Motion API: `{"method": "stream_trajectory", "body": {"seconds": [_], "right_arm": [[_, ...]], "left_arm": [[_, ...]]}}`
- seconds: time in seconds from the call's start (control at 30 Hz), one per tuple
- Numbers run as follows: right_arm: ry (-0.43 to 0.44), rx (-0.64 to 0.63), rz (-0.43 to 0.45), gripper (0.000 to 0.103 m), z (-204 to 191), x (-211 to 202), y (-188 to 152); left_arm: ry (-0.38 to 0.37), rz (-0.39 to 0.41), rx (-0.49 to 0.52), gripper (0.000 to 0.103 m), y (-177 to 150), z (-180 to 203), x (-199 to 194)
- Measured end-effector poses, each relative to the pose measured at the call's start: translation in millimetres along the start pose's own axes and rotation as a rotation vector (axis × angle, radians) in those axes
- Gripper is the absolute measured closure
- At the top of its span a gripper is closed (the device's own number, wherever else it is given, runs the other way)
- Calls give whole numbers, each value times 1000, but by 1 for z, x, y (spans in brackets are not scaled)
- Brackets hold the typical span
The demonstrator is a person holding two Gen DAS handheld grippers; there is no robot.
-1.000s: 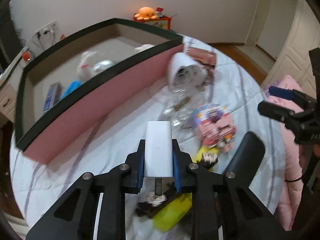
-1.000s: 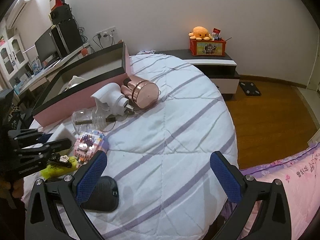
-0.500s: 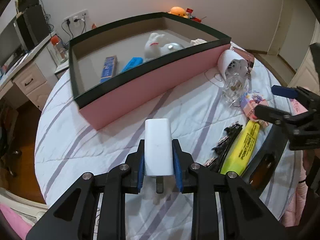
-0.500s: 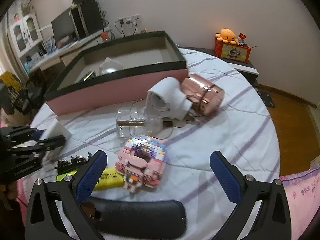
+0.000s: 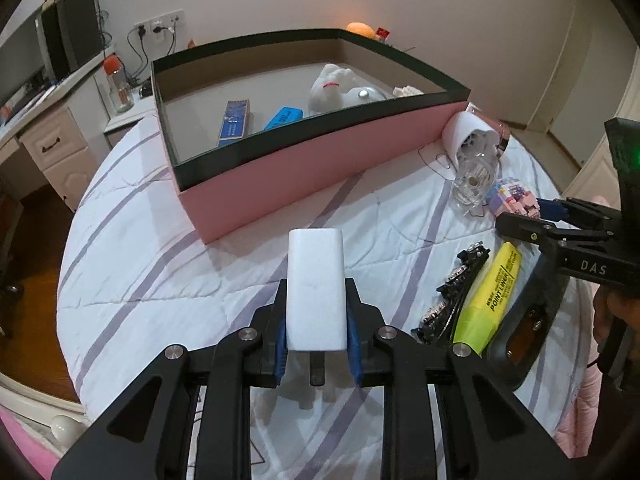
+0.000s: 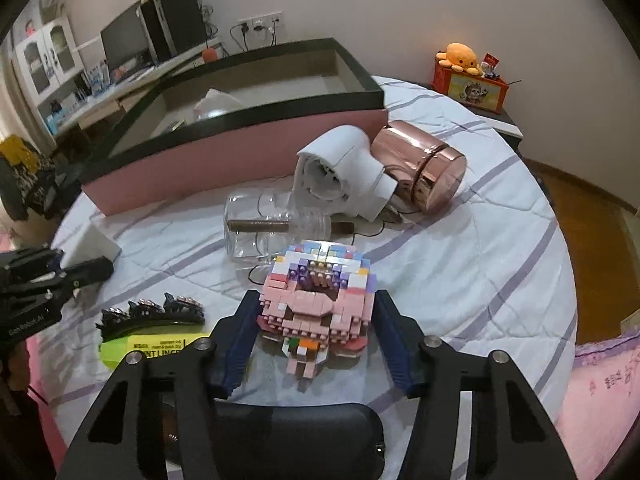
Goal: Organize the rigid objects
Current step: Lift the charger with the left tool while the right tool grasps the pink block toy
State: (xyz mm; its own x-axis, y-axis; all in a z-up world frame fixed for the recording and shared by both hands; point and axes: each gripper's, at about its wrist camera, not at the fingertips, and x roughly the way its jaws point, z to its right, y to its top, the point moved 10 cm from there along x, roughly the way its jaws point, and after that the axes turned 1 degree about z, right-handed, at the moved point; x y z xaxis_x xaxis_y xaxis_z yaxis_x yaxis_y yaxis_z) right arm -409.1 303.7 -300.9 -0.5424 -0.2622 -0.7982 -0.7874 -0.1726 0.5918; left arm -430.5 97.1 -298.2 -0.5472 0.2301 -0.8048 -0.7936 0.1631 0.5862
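White quilted bedding [image 5: 168, 264] with pale purple stripes covers the round bed that serves as the work surface, with a wooden floor [image 6: 592, 240] beyond its edge, plain pale walls, a desk with a monitor [image 6: 124, 40] and wall sockets [image 5: 160, 26] on the far side, and an orange plush toy [image 6: 458, 56] on a red box [image 6: 472, 88] on a low cabinet. Ahead of both grippers sits a large pink box [image 5: 320, 160] with a dark rim, holding a white plush figure [image 5: 332, 88], a blue case [image 5: 282, 117] and a long blue packet [image 5: 234, 122]. The left gripper [image 5: 316, 320] is clamped on a white charger block [image 5: 316, 288], which stands up between the blue pads with its prong showing below them, raised over the bedding just short of the box's near corner. The right gripper [image 6: 314, 326] is closing its jaws around a pink brick-built model [image 6: 318, 296] that rests on the bedding between the blue pads; a sliver of gap shows on each side, so the pads are not yet pressing it. Just beyond those jaws lies a clear glass bottle [image 6: 256, 232] on its side, then a white hair dryer [image 6: 340, 172] and a rose-gold metal canister [image 6: 420, 168] touching it. To the left of the right jaws lie black hair clips [image 6: 152, 316] and a yellow highlighter [image 6: 148, 348], and below the jaws, nearest the camera, a black curved case [image 6: 280, 436].
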Motion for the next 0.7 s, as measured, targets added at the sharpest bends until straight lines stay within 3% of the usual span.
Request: {"method": "stream_trajectory", "body": {"seconds": [0.4, 0.7], "right_arm": [[68, 16, 79, 47, -20, -27, 8], [94, -4, 94, 47, -32, -39, 8]], "left_arm": [[-25, 71, -9, 80, 4, -1, -36], [-21, 66, -2, 79, -1, 0, -37]]}}
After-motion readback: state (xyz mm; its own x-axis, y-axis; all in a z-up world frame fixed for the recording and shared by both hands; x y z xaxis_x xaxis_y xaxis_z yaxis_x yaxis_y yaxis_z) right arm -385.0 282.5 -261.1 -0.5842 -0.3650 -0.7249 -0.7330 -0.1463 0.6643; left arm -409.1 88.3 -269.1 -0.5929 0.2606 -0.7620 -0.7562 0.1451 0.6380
